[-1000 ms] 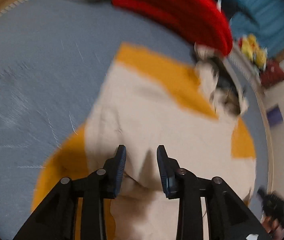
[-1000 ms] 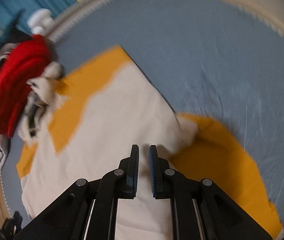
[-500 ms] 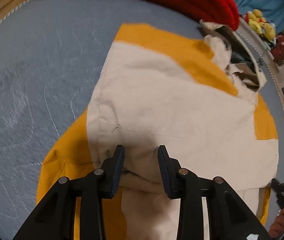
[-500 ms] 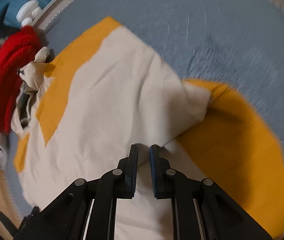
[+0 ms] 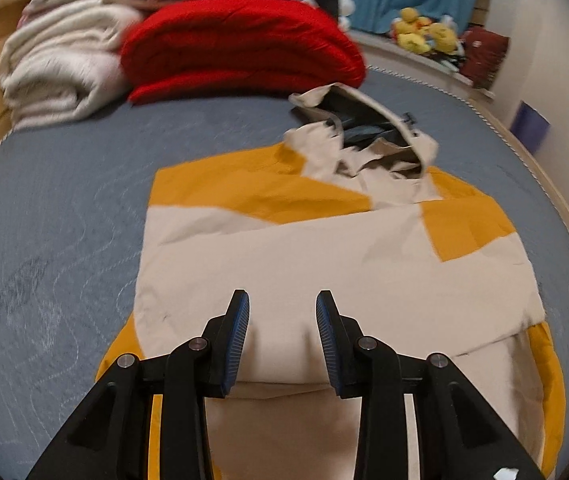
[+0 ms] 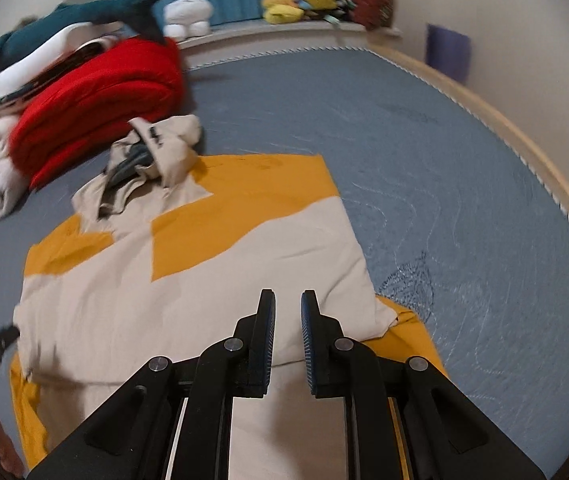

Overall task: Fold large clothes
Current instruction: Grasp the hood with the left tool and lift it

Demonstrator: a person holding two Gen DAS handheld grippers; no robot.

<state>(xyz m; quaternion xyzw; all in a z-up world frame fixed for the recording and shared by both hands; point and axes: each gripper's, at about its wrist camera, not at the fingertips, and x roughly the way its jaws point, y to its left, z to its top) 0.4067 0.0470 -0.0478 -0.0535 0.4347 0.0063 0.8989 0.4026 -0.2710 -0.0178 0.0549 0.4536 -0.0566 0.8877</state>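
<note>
While the cream and mustard-yellow hooded jacket [image 5: 324, 264] lay flat on the grey-blue quilted bed cover [image 5: 52, 216], its long axis ran away from both cameras, hood [image 5: 368, 136] pointing towards the folded red blanket [image 5: 240, 44]. The left gripper [image 5: 282, 336] hovered over the folded lower part, jaws wide apart and holding nothing. The right gripper [image 6: 287, 332] stood over the same fold near the jacket's right edge, jaws slightly parted, empty.

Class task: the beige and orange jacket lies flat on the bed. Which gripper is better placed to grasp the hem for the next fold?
Probably left: the left gripper is wide open over the jacket hem, while the right gripper gapes narrower.
</note>
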